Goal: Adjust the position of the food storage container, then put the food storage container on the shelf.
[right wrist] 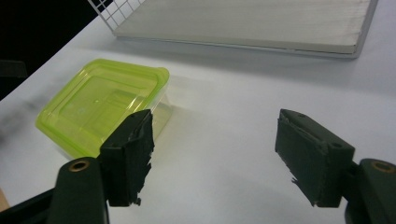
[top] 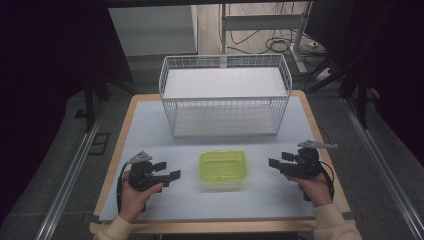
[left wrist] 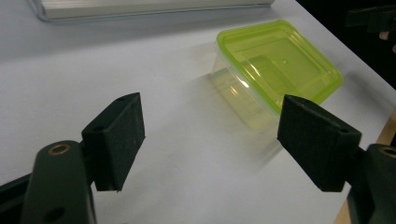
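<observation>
- Box (top: pixel 223 169) with a green lid sits shut on the white table (top: pixel 150 135), right between my two tools, so either one can get to it.
- My left gripper (top: pixel 166 171) has its jaws wide apart and holds nothing.
- My right gripper (top: pixel 278 161) is the same, spread wide and bare.
- The wire basket (top: pixel 225 95) waits behind the box. I think the box may go in there.
</observation>
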Tool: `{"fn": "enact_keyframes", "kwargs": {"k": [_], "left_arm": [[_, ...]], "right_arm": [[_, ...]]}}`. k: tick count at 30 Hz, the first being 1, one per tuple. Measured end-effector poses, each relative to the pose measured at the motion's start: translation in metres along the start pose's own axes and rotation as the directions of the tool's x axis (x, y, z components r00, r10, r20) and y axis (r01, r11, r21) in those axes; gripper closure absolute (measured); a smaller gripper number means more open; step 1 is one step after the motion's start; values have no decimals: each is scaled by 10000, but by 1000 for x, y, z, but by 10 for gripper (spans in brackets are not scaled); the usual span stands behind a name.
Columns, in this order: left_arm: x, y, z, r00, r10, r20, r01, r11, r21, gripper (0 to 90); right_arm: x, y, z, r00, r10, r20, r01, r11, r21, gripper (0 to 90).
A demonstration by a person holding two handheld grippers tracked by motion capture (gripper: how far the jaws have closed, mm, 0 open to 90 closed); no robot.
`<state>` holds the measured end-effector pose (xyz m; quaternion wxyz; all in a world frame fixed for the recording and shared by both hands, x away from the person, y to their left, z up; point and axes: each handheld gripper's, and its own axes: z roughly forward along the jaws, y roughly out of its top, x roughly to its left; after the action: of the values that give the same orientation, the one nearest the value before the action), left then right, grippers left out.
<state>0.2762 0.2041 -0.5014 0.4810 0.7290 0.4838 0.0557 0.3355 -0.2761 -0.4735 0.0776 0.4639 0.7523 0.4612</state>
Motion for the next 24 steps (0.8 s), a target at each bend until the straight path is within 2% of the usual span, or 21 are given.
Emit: {"fn": "enact_keyframes", "kwargs": {"k": [3, 9, 14, 20, 24], "left_arm": [[-2, 4, 1, 10000, -49, 17, 49, 10000, 68, 237], [-6, 13, 5, 9994, -255, 225, 251, 9996, 161, 238], [-10, 19, 10, 9983, -366, 445, 357, 9991, 210, 240], [-9, 26, 27, 9887, -1207, 890, 1162, 9917, 547, 251], [-10, 31, 41, 9831, -1445, 1127, 1367, 9878, 742, 255]], "right_arm": [[0, 1, 0, 9998, 190, -108, -188, 9997, 151, 315], [1, 5, -1, 9970, 615, -463, -606, 9979, 214, 307], [3, 6, 5, 9968, 654, -453, -636, 9972, 400, 313], [7, 9, 17, 9977, 466, -483, -440, 9976, 529, 339], [11, 12, 23, 9967, 435, -680, -398, 9977, 548, 348]]}}
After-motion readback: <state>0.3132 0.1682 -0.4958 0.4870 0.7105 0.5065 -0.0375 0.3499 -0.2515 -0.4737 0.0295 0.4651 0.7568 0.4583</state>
